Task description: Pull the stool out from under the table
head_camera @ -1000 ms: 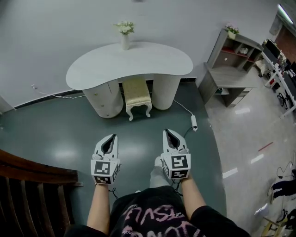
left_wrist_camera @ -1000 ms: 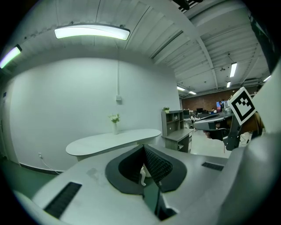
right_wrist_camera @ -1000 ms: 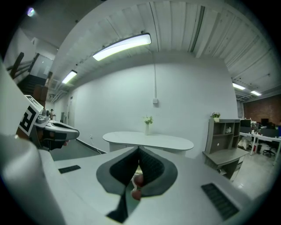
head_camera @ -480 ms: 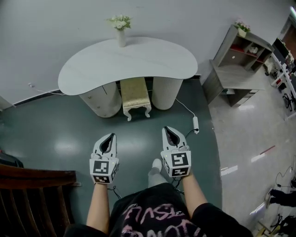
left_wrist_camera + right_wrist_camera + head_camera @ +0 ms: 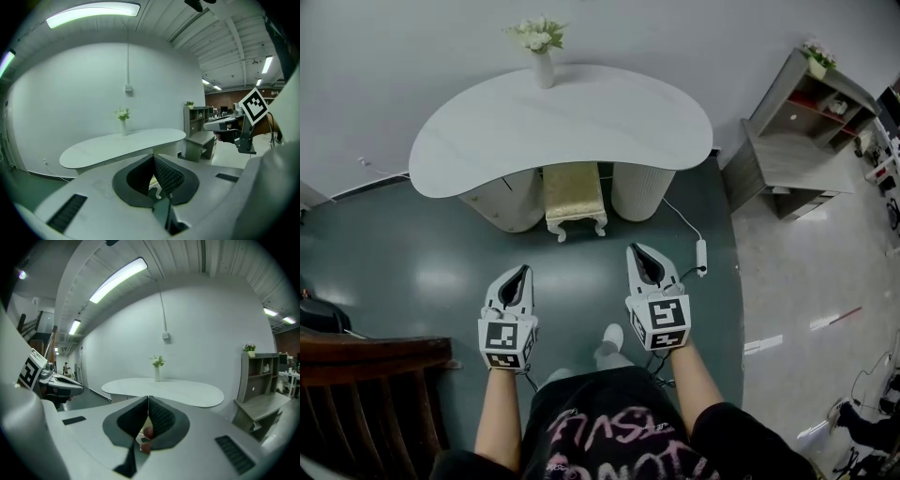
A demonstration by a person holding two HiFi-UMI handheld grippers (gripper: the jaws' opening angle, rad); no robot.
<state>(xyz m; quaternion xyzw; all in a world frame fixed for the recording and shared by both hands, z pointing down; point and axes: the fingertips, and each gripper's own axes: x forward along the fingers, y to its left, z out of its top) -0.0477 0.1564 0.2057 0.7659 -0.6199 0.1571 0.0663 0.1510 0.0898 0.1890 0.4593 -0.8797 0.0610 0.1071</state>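
Left tool [image 5: 525,272] and right tool [image 5: 637,251] are held out side by side in a person's two hands, above a dark green floor [image 5: 412,272], both pointing towards a white, kidney-shaped worktop [image 5: 581,122]. Each tool is closed. In each tool's own camera view the two dark ribbed pads meet with nothing gripped between them. Each tool carries a cube with black and white square markers at its near end. The stool [image 5: 574,192] stands well ahead of the tools and touches neither. It has a pale gold padded seat and curved white legs. It sits between the worktop's two rounded white pedestals, the left pedestal [image 5: 502,202] and the right pedestal [image 5: 637,192]. Its back part is tucked beneath the worktop's front edge, and its front legs stand out on the floor. A white vase of pale flowers [image 5: 542,56] stands at the worktop's far edge, against a plain wall. A white cable with a power strip [image 5: 701,255] lies on the floor to the right of the stool. Further right is a grey shelf unit [image 5: 797,131], and dark wooden furniture [image 5: 366,394] fills the lower left corner.
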